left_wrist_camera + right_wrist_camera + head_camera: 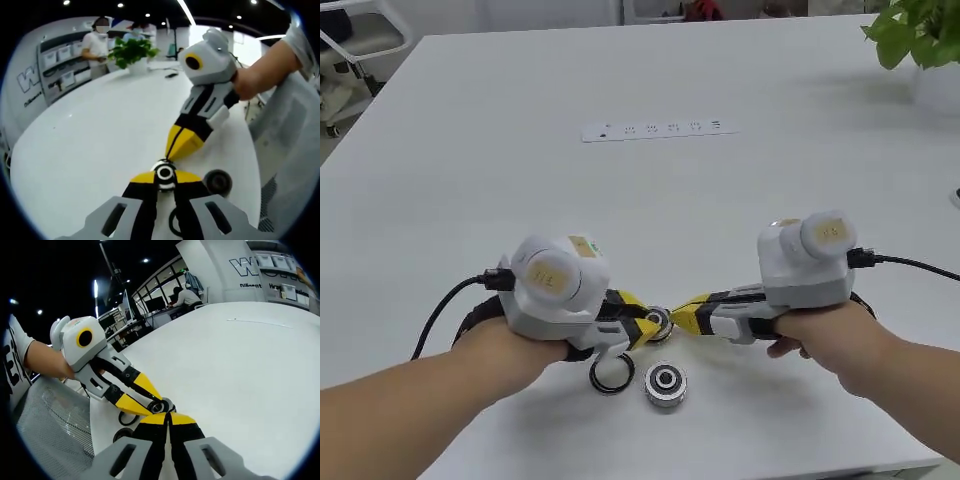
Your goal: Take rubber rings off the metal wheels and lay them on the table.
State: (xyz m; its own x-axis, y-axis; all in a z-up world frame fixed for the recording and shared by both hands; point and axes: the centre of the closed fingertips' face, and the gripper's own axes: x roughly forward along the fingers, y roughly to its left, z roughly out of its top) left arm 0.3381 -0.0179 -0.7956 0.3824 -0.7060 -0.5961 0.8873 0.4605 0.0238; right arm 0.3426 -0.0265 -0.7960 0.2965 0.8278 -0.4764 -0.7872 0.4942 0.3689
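Removal of a ring from the second wheel is the step in hand, in my judgement. The left gripper is clamped on a small metal wheel, held just above the table near its front edge. The right gripper meets it tip to tip from the opposite side. Its jaws are pressed together, with their tips against the wheel's rim. Whether they have a fold of the rubber ring between them cannot be told: the contact is too small and too crowded in every view.

One black rubber ring lies flat on the table just below the left gripper. Just beside it, not touching, lies another wheel. Its rim looks bare metal, so one wheel is probably finished.

A power strip lies well apart, toward the far side of the table.

Next move: the right gripper needs a firm nip on the ring's edge. It should then draw the ring away along the wheel's axis while the left gripper holds the wheel steady. Risk noted: a weak pinch would slip off the rubber, or the wheel could twist between the left jaws.
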